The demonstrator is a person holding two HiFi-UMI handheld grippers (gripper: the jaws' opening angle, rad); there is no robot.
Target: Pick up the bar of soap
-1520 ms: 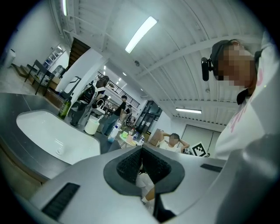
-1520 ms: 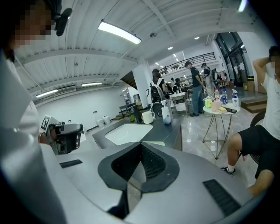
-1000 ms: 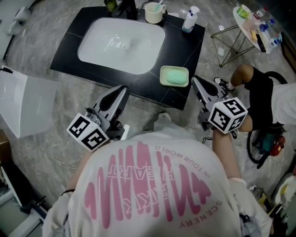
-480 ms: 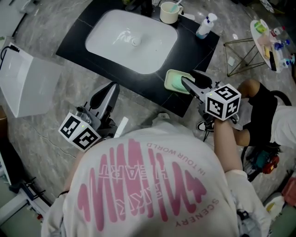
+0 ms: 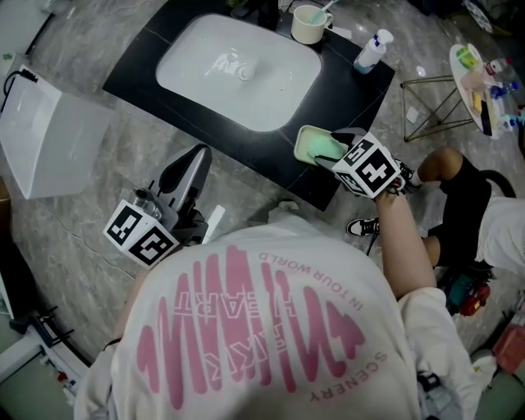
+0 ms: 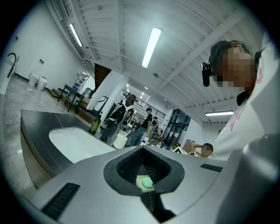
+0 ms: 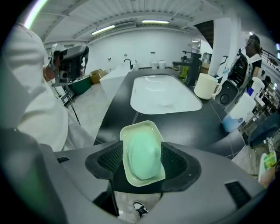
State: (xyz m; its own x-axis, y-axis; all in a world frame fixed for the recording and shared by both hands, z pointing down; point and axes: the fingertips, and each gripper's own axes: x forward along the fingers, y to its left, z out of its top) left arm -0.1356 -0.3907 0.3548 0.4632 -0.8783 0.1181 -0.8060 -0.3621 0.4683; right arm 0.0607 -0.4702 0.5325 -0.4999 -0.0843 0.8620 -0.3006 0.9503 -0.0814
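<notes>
A pale green bar of soap (image 7: pixel 143 155) lies in a light green dish (image 7: pixel 135 129) at the front right corner of the black counter, near its edge. In the head view the soap (image 5: pixel 316 148) shows just ahead of my right gripper (image 5: pixel 330 152). That right gripper (image 7: pixel 143 161) is lowered over the dish, its jaws opening, with the dish and soap between the pads and a small gap on each side. My left gripper (image 5: pixel 191 164) hangs in front of the counter, jaws together and holding nothing. The left gripper (image 6: pixel 142 152) faces the counter from below its edge.
A white sink basin (image 5: pixel 238 74) is set in the black counter (image 5: pixel 148 78). A cream cup (image 5: pixel 310 25) and a spray bottle (image 5: pixel 371 51) stand at the back. A white box (image 5: pixel 49 139) sits on the floor at left. At right are a wire-legged side table (image 5: pixel 480 78) and a seated person (image 5: pixel 463 197).
My right gripper has moved forward and left from beside the counter to the soap dish, and its jaws have spread around it. The left gripper has barely shifted.
</notes>
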